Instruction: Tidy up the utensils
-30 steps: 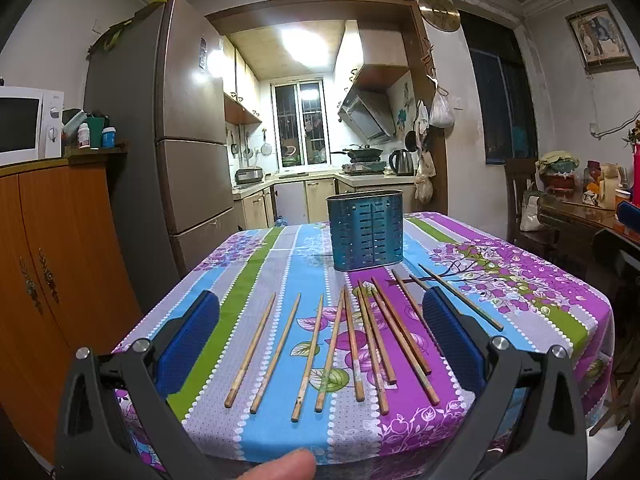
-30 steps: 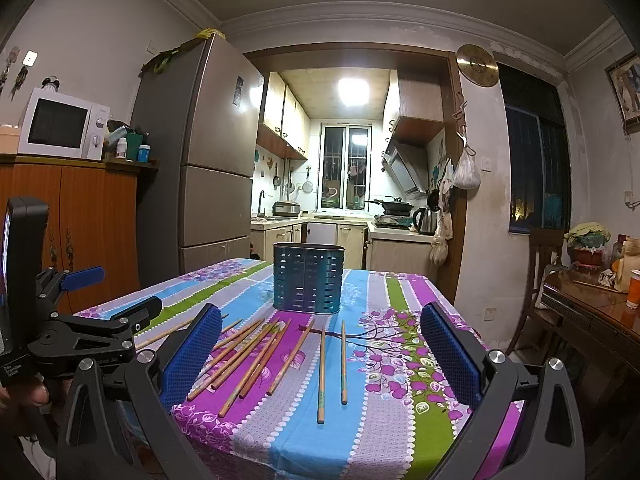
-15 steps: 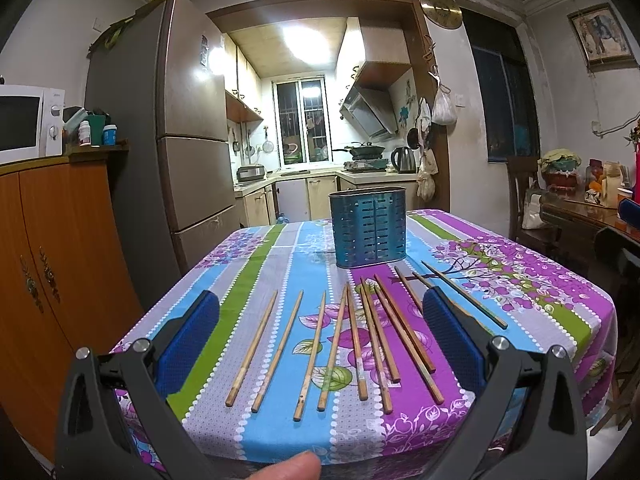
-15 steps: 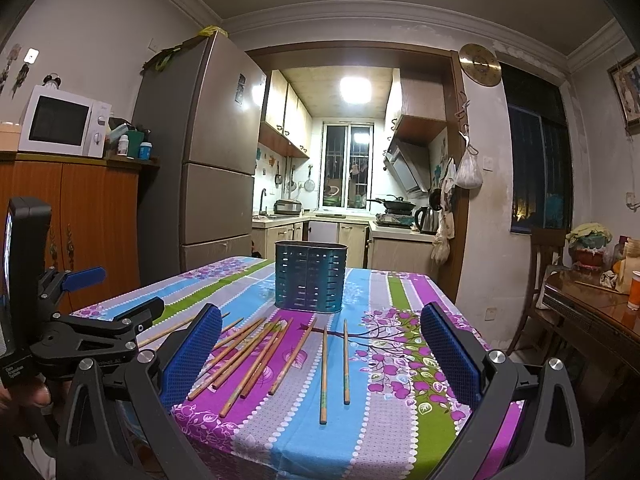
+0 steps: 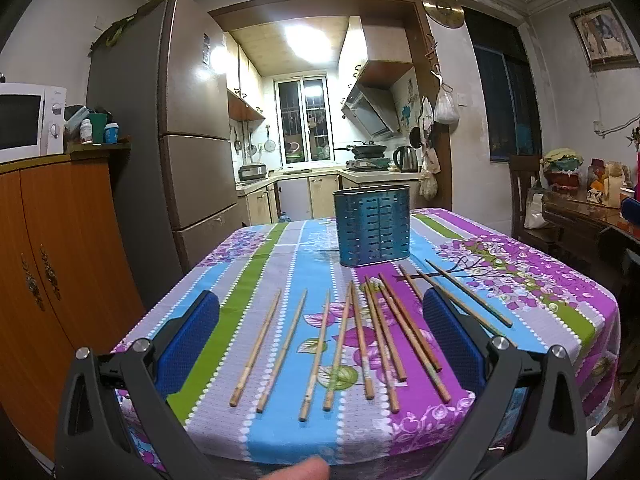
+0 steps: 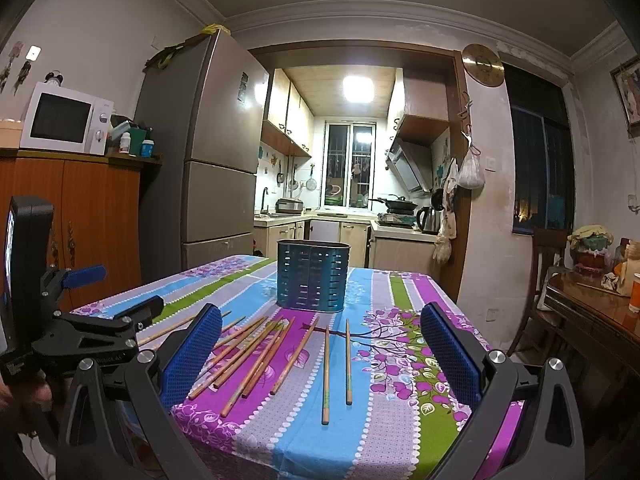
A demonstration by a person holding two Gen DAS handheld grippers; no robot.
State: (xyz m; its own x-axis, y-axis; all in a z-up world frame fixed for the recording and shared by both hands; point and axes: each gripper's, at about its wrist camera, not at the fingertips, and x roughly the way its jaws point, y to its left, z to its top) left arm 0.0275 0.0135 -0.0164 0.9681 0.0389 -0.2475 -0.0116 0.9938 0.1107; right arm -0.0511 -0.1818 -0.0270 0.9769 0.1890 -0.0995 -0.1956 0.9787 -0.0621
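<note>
Ten or so wooden chopsticks [image 5: 340, 344] lie flat and loose on the worktop [image 5: 280, 432], spread in a rough fan on its striped floral cloth, their far tips pointing toward the blue perforated utensil holder [image 5: 373, 225] that stands upright behind them, near but apart from the closest tips. They look light, thin and stiff, and probably smooth enough to roll or skid on the cloth; several in the middle of the fan lie touching or crossing, so a single stick there would be awkward to separate. A pinch across the shaft near its middle seems the soundest hold, so the stick stays level when lifted, and the well-separated sticks at either edge of the fan, such as the pair [image 6: 336, 364] lying apart in the right wrist view, look the easiest to start with. The left tongs [image 5: 320, 336] are spread wide, blue pads [image 5: 188, 344] well apart, holding nothing and hovering short of the near worktop edge. The right tongs [image 6: 320, 344] are likewise wide open and empty, touching nothing, with the left device visible just beside them.
</note>
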